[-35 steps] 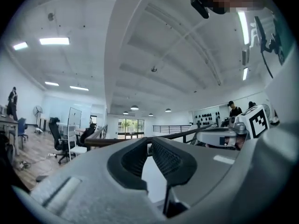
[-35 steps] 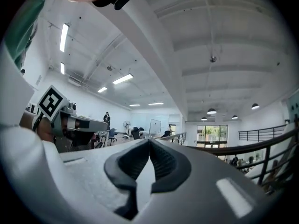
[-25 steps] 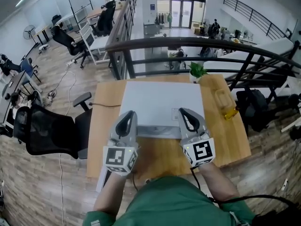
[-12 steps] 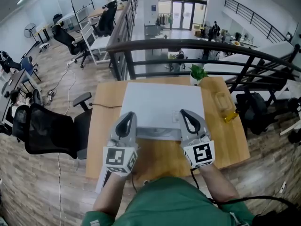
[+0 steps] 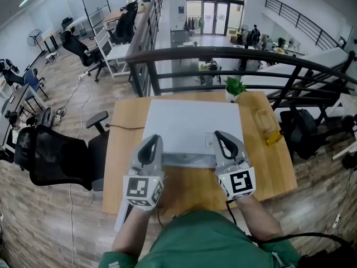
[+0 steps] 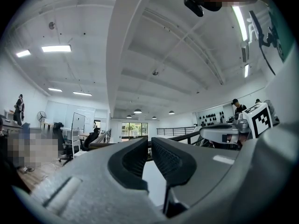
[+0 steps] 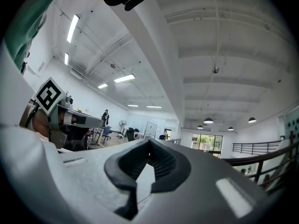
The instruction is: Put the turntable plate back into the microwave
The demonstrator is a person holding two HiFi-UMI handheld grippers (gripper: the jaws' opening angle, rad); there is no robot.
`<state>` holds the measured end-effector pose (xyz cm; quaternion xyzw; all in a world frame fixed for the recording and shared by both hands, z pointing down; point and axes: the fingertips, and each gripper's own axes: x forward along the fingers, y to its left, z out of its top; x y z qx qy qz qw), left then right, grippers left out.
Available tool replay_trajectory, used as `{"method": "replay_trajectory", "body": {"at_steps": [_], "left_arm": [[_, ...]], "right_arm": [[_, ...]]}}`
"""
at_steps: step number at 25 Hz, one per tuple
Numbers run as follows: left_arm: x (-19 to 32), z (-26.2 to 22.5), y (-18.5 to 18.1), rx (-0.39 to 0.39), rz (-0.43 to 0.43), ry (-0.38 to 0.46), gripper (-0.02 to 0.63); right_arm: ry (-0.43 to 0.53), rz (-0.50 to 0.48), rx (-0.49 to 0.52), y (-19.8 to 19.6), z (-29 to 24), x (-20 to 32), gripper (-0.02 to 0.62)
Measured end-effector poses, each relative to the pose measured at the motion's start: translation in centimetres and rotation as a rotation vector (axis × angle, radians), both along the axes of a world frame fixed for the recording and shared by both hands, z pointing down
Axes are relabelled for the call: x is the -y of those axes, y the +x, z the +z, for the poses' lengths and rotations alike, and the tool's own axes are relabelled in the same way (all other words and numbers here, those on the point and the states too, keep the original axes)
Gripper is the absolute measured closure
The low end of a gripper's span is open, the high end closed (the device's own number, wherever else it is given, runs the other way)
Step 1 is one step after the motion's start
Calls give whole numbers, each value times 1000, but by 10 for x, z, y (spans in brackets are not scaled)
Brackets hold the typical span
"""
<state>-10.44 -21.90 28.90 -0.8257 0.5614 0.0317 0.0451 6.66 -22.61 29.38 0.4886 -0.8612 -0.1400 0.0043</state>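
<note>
A white microwave (image 5: 192, 124) stands on the wooden table (image 5: 125, 166), seen from above, its grey front edge facing me. No turntable plate shows in any view. My left gripper (image 5: 152, 142) is held level in front of the microwave's left front corner, jaws shut and empty. The right gripper (image 5: 222, 137) is at the right front corner, also shut with nothing in it. In the left gripper view the left gripper (image 6: 149, 143) has its dark pads together over the white top. The right gripper view shows the right gripper (image 7: 149, 143) the same way.
A small potted plant (image 5: 234, 86) stands at the table's back right. A clear glassy object with a yellow piece (image 5: 268, 126) lies near the right edge. A black railing (image 5: 223, 52) runs behind the table. A black office chair (image 5: 56, 155) stands to the left.
</note>
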Motion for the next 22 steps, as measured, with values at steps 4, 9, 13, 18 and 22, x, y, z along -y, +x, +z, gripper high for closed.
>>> {"method": "replay_trajectory", "body": {"at_steps": [4, 9, 13, 18, 22], "left_arm": [[1, 2, 0, 2, 3, -4, 574], [5, 6, 1, 1, 8, -16, 574], [4, 12, 1, 1, 7, -23, 574], [5, 14, 1, -11, 10, -34, 574], [8, 15, 2, -22, 20, -36, 574]], "right_arm": [[-3, 5, 20, 0, -1, 1, 591], [-11, 11, -2, 2, 4, 3, 591], [-16, 10, 5, 2, 6, 2, 591], [-17, 10, 7, 1, 6, 3, 591], [-17, 7, 11, 0, 7, 6, 591]]}}
